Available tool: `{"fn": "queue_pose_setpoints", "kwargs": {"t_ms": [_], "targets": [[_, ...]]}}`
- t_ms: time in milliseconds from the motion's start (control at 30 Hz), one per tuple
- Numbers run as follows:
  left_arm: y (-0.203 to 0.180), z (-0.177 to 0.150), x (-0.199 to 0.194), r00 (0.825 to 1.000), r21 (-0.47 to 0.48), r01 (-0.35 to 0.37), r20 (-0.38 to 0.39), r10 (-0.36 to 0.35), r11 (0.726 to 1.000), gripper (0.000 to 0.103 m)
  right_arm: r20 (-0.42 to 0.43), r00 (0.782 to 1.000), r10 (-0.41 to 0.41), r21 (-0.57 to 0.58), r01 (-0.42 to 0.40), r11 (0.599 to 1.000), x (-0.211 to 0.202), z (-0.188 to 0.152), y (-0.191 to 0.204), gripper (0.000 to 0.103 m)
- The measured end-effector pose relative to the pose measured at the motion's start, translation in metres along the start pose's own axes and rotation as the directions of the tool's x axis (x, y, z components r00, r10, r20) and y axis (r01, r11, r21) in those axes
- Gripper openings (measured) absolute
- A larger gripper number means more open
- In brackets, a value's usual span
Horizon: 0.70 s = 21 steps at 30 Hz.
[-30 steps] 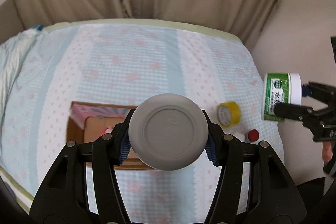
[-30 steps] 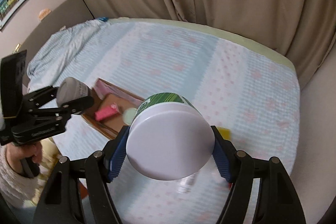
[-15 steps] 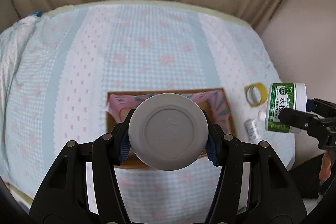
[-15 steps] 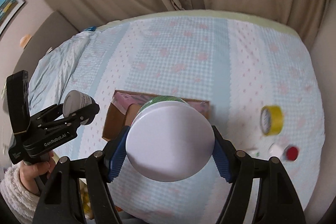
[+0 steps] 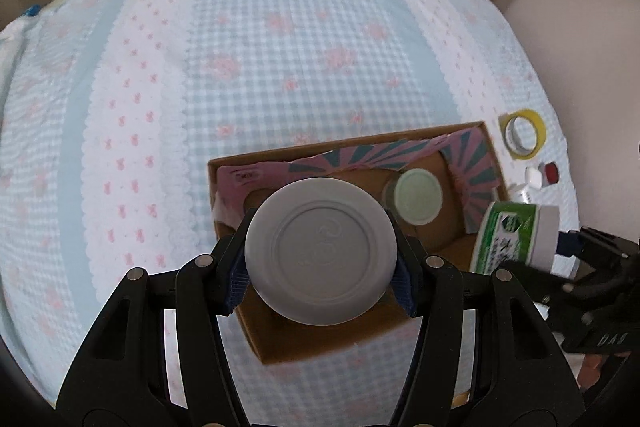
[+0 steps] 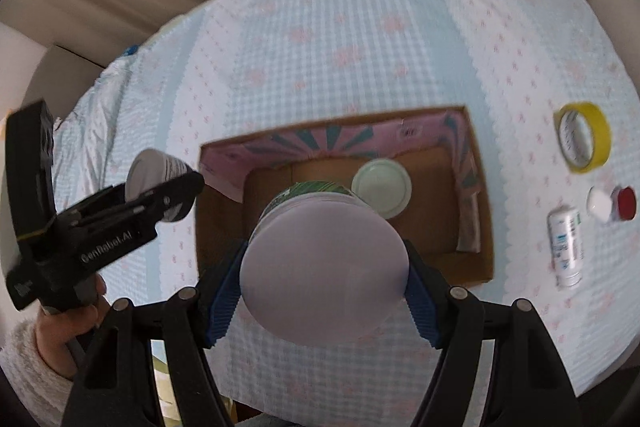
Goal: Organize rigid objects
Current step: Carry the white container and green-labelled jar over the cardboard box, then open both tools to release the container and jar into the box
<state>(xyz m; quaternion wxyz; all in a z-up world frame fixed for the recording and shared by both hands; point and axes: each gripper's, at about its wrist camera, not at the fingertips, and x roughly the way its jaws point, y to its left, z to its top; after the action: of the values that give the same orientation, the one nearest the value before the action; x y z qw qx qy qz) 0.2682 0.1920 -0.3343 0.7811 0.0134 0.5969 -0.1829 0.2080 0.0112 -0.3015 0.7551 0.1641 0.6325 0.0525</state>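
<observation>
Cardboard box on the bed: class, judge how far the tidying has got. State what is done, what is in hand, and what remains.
Done: one pale green-lidded jar already stands inside the cardboard box. In hand: the left gripper clamps a grey-lidded jar, the right gripper a green-labelled tub, both above the box. Left on the bedspread: the yellow tape roll, a white bottle, and a small white cap beside a red one.

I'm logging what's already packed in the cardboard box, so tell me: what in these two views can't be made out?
- Left wrist view: the grey jar in the left gripper covers the cardboard box floor's middle.
- Right wrist view: the green-labelled jar in the right gripper hides the floor beside the pale green lid.
- Small white bottle: label blurred, unreadable.
- Both jars' bases face away.
</observation>
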Motion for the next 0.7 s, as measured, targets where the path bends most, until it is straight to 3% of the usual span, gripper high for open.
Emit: {"fn": "queue_pose_setpoints", "kwargs": {"t_ms": [400, 700], "targets": [[0.003, 0.019, 0.068, 0.993, 0.061, -0.024, -0.117, 0.031, 0.998, 0.054, -0.075, 0.997, -0.008, -0.004, 0.007, 1.0, 0.078, 0.001, -0.013, 0.069], [-0.006, 0.018, 0.1, 0.977, 0.125, -0.06, -0.194, 0.084, 0.99, 0.054, -0.136, 0.989, -0.053, -0.088, 0.041, 0.995, 0.111, 0.002, -0.014, 0.069]]}}
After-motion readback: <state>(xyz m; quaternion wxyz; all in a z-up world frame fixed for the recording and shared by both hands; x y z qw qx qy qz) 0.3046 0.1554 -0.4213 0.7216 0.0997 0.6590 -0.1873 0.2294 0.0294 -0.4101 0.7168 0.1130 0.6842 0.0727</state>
